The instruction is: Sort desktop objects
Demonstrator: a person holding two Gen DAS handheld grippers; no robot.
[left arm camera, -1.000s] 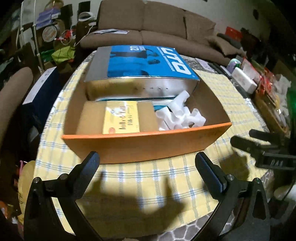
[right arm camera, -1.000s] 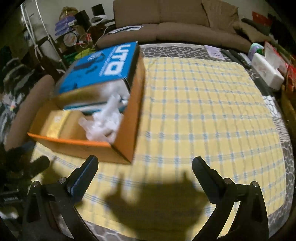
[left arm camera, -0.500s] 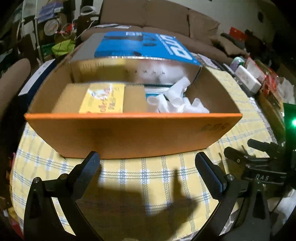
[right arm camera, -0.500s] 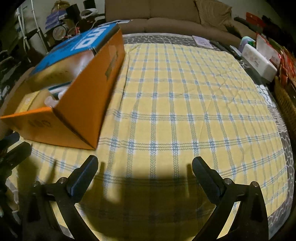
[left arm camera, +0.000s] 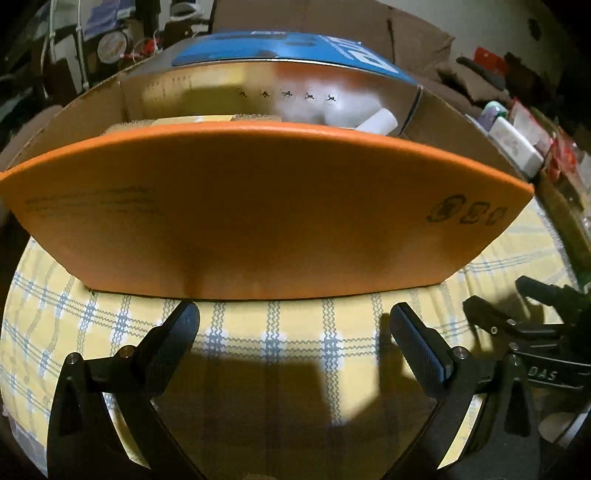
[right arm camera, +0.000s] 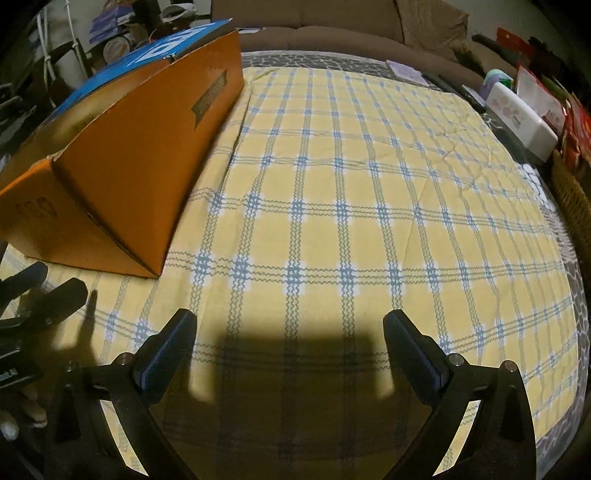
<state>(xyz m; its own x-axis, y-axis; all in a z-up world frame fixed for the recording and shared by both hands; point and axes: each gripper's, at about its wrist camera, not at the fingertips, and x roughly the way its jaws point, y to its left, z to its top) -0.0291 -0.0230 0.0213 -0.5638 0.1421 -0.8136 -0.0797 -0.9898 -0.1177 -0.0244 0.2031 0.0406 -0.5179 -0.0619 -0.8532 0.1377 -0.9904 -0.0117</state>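
An orange cardboard box [left arm camera: 258,206] stands on the yellow checked tablecloth [left arm camera: 273,332] right in front of my left gripper [left arm camera: 293,321], which is open and empty just short of the box's near wall. Inside the box I see a blue and silver box [left arm camera: 291,48], the top of a white plastic piece [left arm camera: 378,120] and a strip of a yellow-labelled carton [left arm camera: 192,120]. In the right wrist view the orange box [right arm camera: 122,158] is at the left. My right gripper [right arm camera: 288,328] is open and empty above the cloth [right arm camera: 351,206].
The right gripper shows at the right edge of the left wrist view [left arm camera: 532,332]. A white tissue box [right arm camera: 521,118], red packets [right arm camera: 576,122] and a wicker basket [right arm camera: 572,199] line the table's right side. A brown sofa [right arm camera: 332,33] stands behind the table.
Both grippers have dropped lower and closer to the table. The orange box now fills the left wrist view and hides most of its contents. Both grippers stayed open.
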